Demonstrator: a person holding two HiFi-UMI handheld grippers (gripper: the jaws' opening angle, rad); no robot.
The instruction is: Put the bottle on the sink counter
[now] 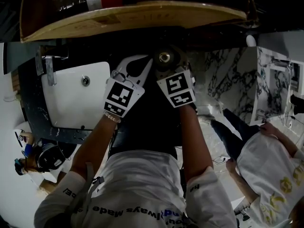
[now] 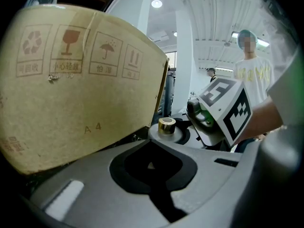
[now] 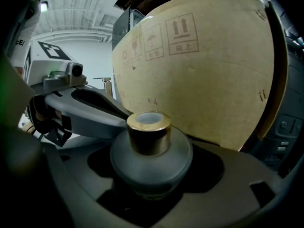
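Right gripper (image 1: pixel 167 65) has its jaws clamped round the bottle (image 3: pixel 151 152): squat, frosted grey, gold collar, neck up, held in mid-air. Left gripper (image 2: pixel 153 165) looks closed on nothing, I think. The sink (image 1: pixel 71 109) and the bench (image 1: pixel 61 134) lie off to the left.

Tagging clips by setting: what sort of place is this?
Probably a mock bathroom inside a large hall: a white sink basin in a dark counter, marble-patterned panels, and a high ceiling with lamps.
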